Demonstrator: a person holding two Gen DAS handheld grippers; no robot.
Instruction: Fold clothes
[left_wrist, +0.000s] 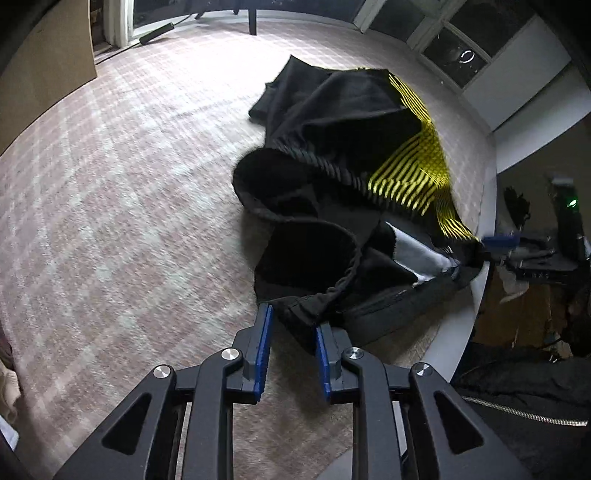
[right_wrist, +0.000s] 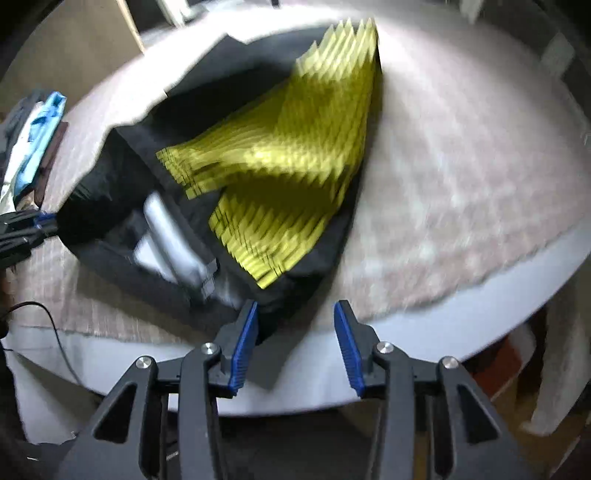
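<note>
Left wrist view: patterned cloth covering the table, bare from 7 to 11 o'clock; left gripper at 6 o'clock, jaws parted, a black hem lying between the blue pads but not pinched; black garment with yellow-striped panel heaped and unfolded at 1 to 3 o'clock, near the table's right rim; white inner lining showing at 3 o'clock. Right wrist view, blurred: pile of other clothes at 9 o'clock; the same garment spread from 9 to 12 o'clock; right gripper at 6 o'clock, jaws wide and released, cloth touching only the left pad; table edge at 4 o'clock. Risks, as judged: closing on a thin hem may catch one layer only, so the fold drags crooked; a pull toward the rim may slide the garment off; the table cloth may be pinched along with it.
</note>
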